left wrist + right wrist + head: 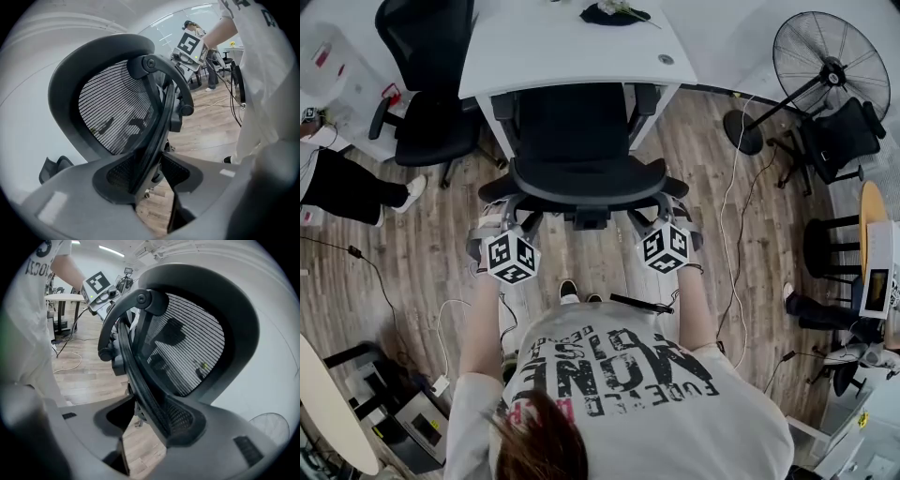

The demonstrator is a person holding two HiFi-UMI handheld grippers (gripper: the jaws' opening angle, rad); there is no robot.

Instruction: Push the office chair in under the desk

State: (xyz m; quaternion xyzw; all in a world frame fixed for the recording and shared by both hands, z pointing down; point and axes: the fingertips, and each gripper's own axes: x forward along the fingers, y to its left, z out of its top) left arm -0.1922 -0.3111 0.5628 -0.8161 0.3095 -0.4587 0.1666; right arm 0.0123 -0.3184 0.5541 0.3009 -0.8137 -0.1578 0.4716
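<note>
Left gripper view: left gripper (149, 177) is clenched on the backrest edge of the office chair (112, 110).

Right gripper view: right gripper (146, 420) grips the opposite backrest edge.

Head view: the chair stands at 12 o'clock from the person. Its seat front reaches the near edge of the desk (572, 47), and the backrest is outside.

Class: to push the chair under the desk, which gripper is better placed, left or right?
Left, narrowly. Both straddle the backrest rim, but the left gripper looks to pinch it from both sides. The right gripper shows floor beside one jaw, so its hold looks looser.
</note>
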